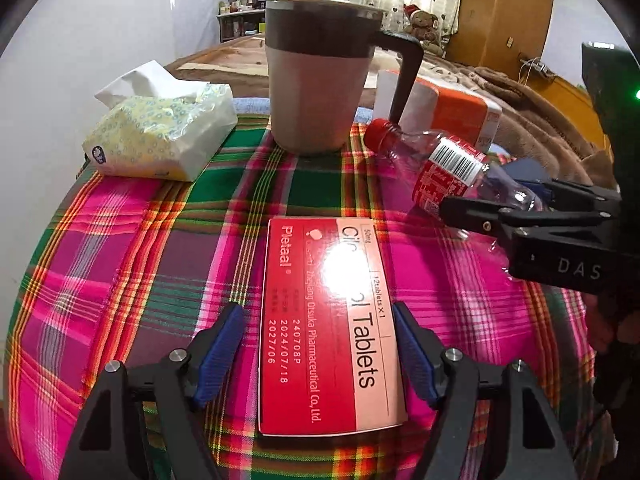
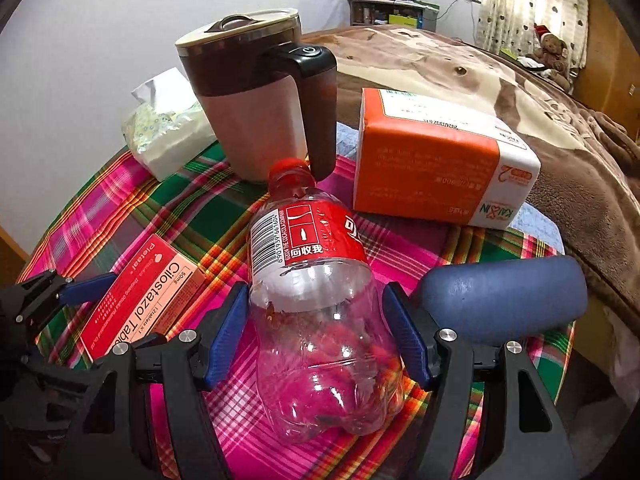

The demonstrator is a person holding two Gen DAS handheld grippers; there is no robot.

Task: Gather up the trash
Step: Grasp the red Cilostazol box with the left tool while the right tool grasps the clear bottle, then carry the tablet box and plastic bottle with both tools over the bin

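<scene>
Both grippers tilt steeply down at the plaid tablecloth (image 1: 120,248), each straddling a piece of trash. The left gripper (image 1: 320,354) stands over the red Cilostazol tablet box (image 1: 320,320), which lies flat on the cloth nearer the camera than the lidded mug (image 1: 316,80); its blue pads (image 1: 222,348) sit either side of the box's near half with a sliver of cloth showing on each side — released, not pressing. The right gripper (image 2: 316,334) brackets the empty Coca-Cola bottle (image 2: 316,292), which lies on its side with its red cap (image 2: 286,168) pointing at the mug's handle base; the pads (image 2: 224,336) flank the clear lower body, very close to the plastic, but I cannot tell whether they touch it. From the mug, a soft tissue pack (image 1: 160,136) lies to the left, an orange-and-white tissue pack (image 2: 440,160) to the right, and a blue rounded object (image 2: 504,296) lies just right of the bottle's base.
</scene>
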